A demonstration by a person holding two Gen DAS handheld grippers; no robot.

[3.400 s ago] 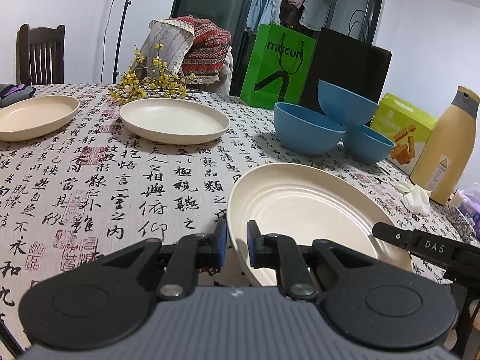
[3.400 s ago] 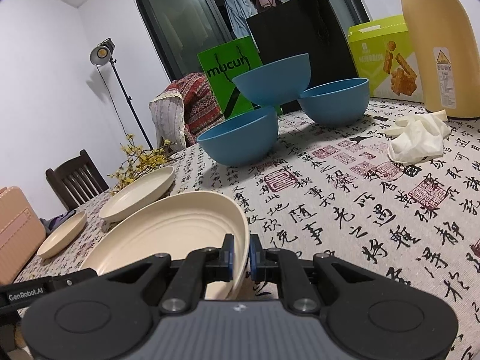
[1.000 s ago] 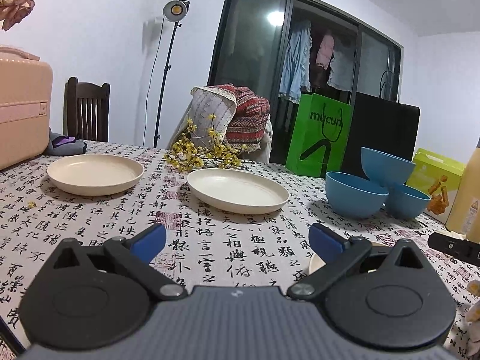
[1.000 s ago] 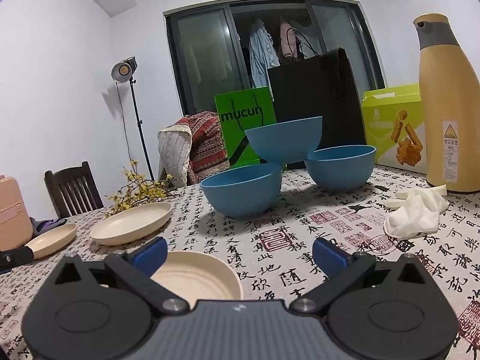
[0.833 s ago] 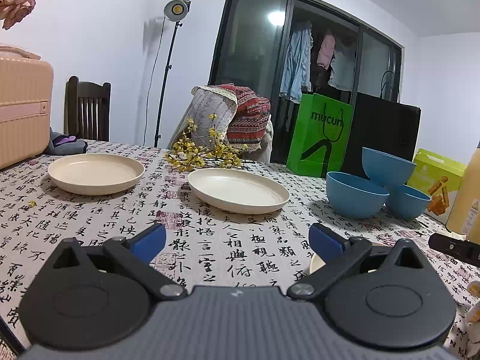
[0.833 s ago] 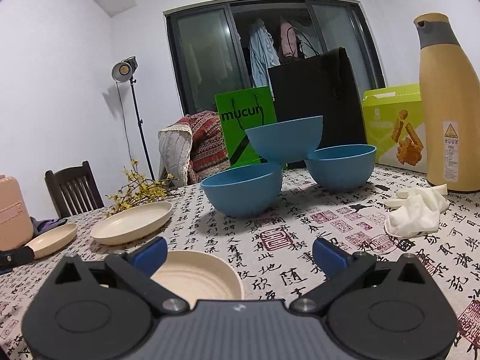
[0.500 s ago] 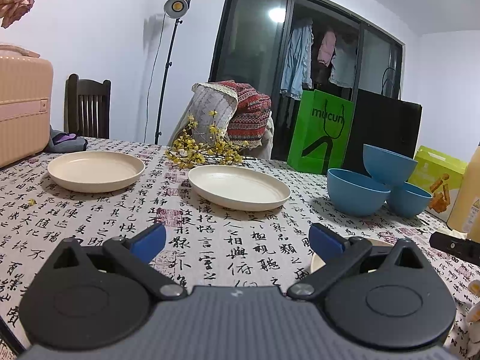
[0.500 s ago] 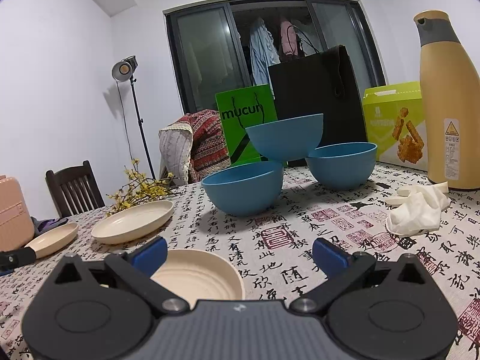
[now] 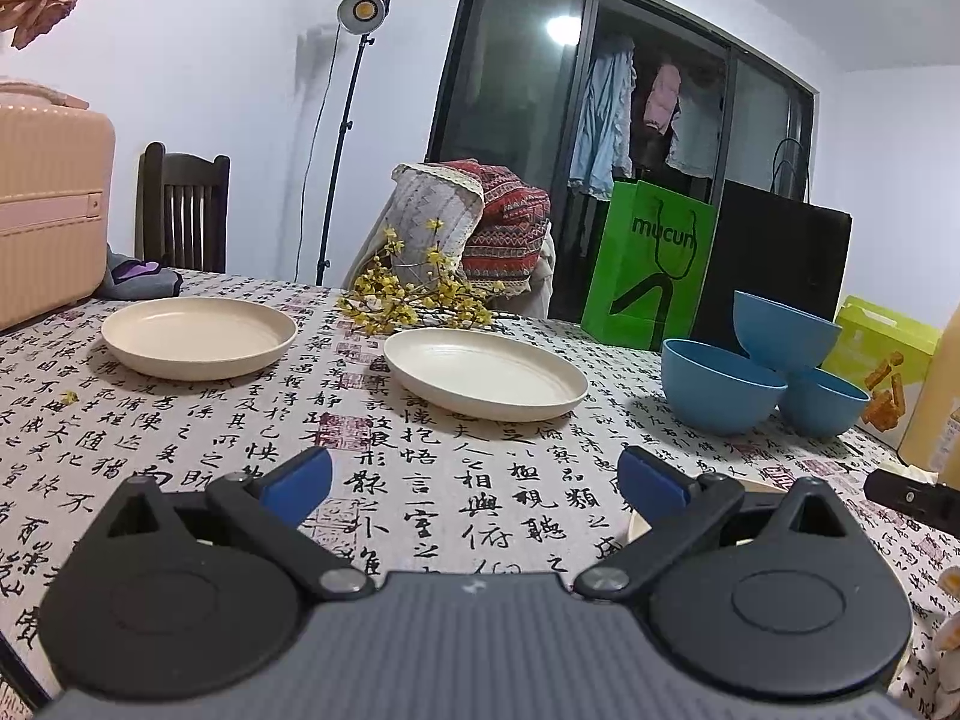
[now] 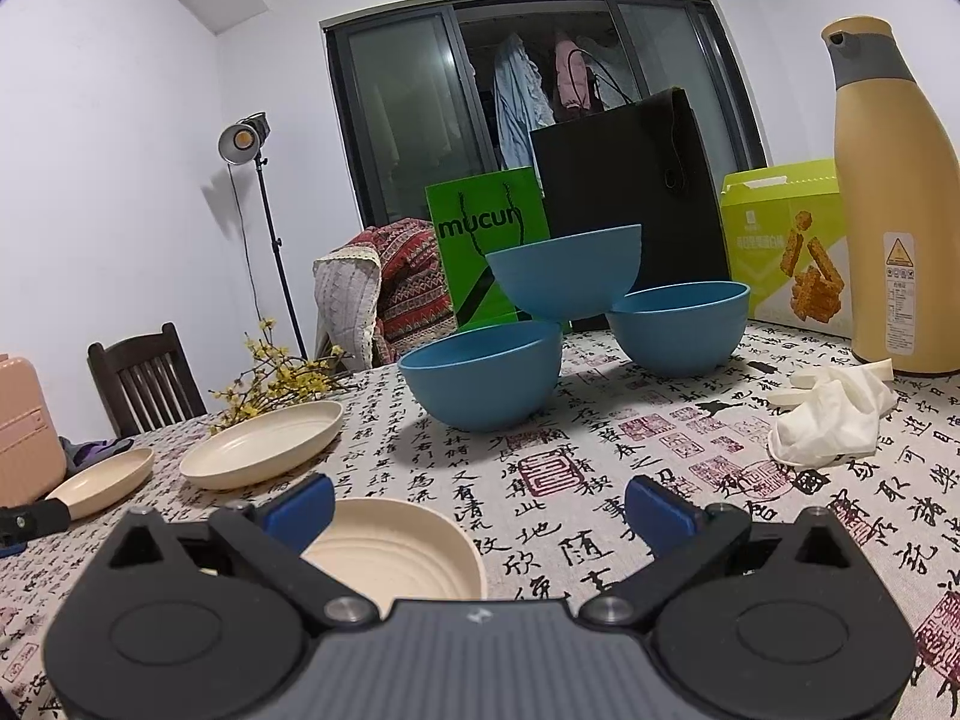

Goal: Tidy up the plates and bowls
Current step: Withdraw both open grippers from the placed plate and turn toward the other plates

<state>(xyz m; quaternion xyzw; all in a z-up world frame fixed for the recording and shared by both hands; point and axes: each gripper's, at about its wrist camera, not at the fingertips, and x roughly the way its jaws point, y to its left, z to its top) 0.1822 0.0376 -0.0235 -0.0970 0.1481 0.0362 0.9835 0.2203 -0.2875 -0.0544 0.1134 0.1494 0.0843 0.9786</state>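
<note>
Left wrist view, left gripper (image 9: 474, 477): its blue-tipped jaws are being held wide apart over the patterned tablecloth (image 9: 198, 420), with nothing between them.

Right wrist view, right gripper (image 10: 480, 507): its jaws are likewise being held spread and empty, hovering just behind the near cream plate (image 10: 399, 552).

Near plate: it is lying flat on the cloth, hollow side up, partly hidden by the right gripper's left finger.

Other plates: the middle cream plate (image 9: 485, 373) and the far cream plate (image 9: 198, 336) are resting apart from each other, further along the table on the left side, both hollow side up.

Bowls: two blue bowls (image 10: 483, 375) are sitting upright near each other, and a third blue bowl (image 10: 564, 279) is being carried tilted across their rims.

Orientation: plates and bowls are round, so no long axis is being offered; only the rims are giving a direction, facing up.

Step in hand, judged: a next plate is probably being chosen for stacking on another.

Doing it well, judged: the rim should be approached low and level, pinched at its edge, and the plate kept flat while being carried.

Caution, judged: the tilted bowl is looking unsteady and should not be knocked.

Nearby clutter: a crumpled white glove (image 10: 825, 417) and a tall yellow bottle (image 10: 888, 210) are standing on the right.
</note>
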